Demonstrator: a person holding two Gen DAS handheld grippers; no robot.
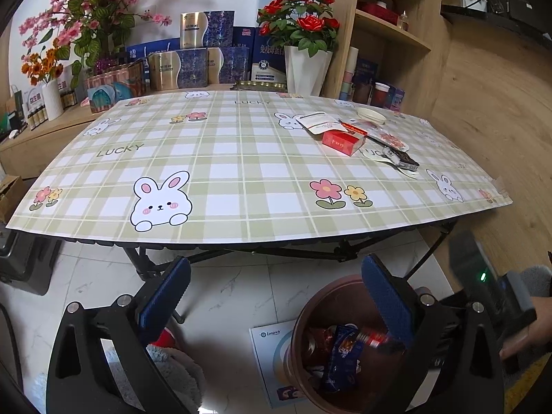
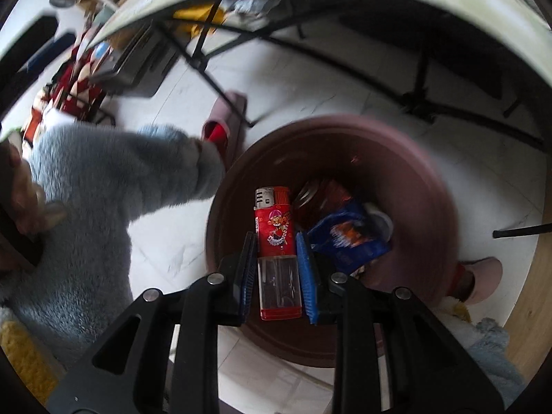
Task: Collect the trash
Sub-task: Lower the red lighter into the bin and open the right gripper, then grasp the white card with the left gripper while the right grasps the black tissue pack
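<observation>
Two grippers: the right gripper (image 2: 276, 241) clamps a red lighter (image 2: 276, 238) over the brown bin (image 2: 424, 186); the left gripper (image 1: 276, 296) gapes empty. Wrappers (image 1: 358, 138) lie near the tabletop's (image 1: 241, 158) far right corner.

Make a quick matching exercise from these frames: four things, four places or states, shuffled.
Things:
1. lighter
2. red box
3. left gripper
4. blue wrapper

Places or states:
A. on the checked tablecloth
B. lying inside the brown bin
C. clamped in the right gripper
D. open, nothing between its pads

Pairs: 1-C, 2-A, 3-D, 4-B
</observation>
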